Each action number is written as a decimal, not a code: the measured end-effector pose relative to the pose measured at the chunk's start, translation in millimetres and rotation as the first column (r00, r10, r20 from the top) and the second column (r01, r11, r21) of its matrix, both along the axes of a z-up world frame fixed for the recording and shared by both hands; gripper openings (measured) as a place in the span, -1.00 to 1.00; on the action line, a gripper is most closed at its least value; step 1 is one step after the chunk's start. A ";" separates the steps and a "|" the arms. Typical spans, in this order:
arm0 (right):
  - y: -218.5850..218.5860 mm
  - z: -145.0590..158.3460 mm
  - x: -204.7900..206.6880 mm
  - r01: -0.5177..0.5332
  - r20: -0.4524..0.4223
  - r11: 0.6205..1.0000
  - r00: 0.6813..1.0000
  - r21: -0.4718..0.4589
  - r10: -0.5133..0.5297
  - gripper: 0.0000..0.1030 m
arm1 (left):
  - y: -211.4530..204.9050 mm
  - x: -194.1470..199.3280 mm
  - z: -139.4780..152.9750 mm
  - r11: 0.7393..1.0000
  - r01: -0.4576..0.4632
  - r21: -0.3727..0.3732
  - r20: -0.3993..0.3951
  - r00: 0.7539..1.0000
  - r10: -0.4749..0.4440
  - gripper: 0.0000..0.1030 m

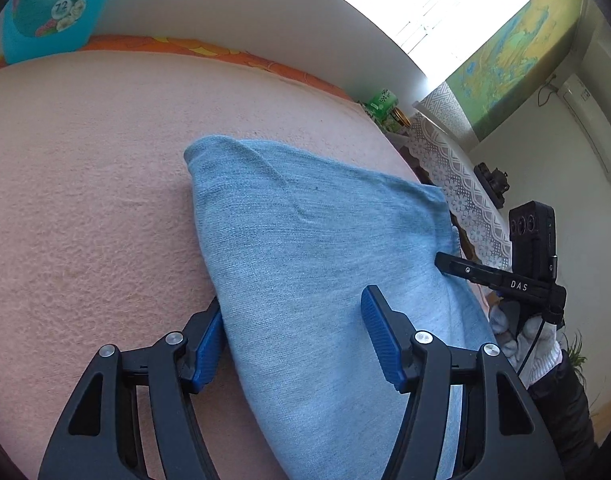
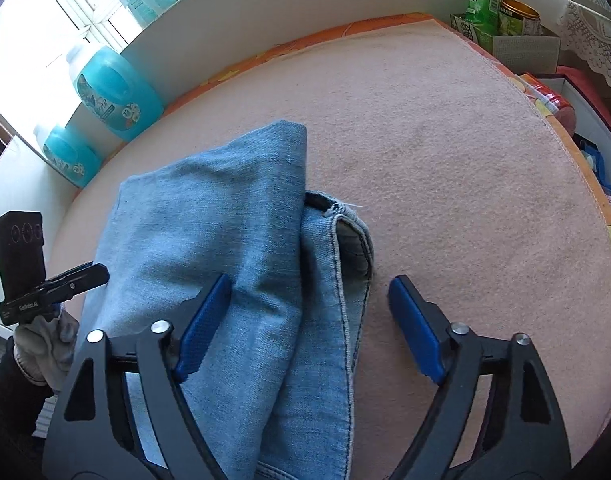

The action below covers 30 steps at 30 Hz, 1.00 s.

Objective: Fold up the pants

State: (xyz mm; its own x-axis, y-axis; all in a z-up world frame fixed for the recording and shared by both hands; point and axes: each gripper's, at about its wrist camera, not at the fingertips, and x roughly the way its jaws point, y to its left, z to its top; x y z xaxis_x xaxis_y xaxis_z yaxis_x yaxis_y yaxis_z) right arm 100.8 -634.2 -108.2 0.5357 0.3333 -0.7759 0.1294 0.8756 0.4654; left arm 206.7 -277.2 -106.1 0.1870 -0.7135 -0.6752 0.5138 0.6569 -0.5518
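**Denim's basically a bundle already, both grippers just hanging over it**

Faded blue denim, that's your pants (image 2: 233,240), stacked in a few layers on the pink fuzzy cover (image 2: 445,168). They sit toward the near edge of that cover, well apart from its far edge and the orange trim there. In the right wrist view you can see a top flap lying over a lower layer, with a stitched hem and the dark inside of an opening peeking out on the right side. The top surface is fairly smooth with a couple of soft creases, and the far corner comes to a neat point.

Your left gripper (image 1: 293,340) has its jaws apart and straddles the left edge of the bundle: one blue pad is down beside the cloth on the cover, the other rests over the denim. Nothing's pinched. Your right gripper (image 2: 309,328) is the same deal, jaws apart, left pad over the top flap and right pad over bare cover just past the hem. No grip there either.

My guess is you're either patting the fold flat or lining up for one more fold, since both tools bracket opposite edges.

Further out, teal detergent bottles (image 2: 117,92) line the wall past the far left edge, and a box of green cartons (image 2: 501,20) sits off the far right corner.
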 end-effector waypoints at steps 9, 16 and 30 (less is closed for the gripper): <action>29.1 20.1 -9.7 0.071 0.046 0.994 0.997 -0.088 -0.067 -0.61 | -4.8 -1.7 8.9 1.000 -0.001 -0.001 0.052 0.999 0.001 -0.64; 39.9 38.6 -16.3 0.095 0.076 0.979 0.994 -0.182 -0.083 -0.67 | -12.3 -18.4 26.6 0.998 0.018 0.068 0.193 0.981 -0.031 -0.70; 57.2 71.6 -29.1 0.153 0.144 0.956 0.982 -0.252 -0.119 -0.72 | -4.2 -22.4 46.2 0.999 0.039 -0.004 0.234 0.972 -0.037 -0.75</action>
State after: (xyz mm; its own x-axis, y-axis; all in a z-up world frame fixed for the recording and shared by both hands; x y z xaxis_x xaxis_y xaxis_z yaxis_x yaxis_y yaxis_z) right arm 71.7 -577.0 -36.5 0.6609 0.0461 -0.7490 0.2103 0.9467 0.2438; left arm 184.4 -281.4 -59.9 0.3113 -0.7288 -0.6099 0.6539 0.6299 -0.4190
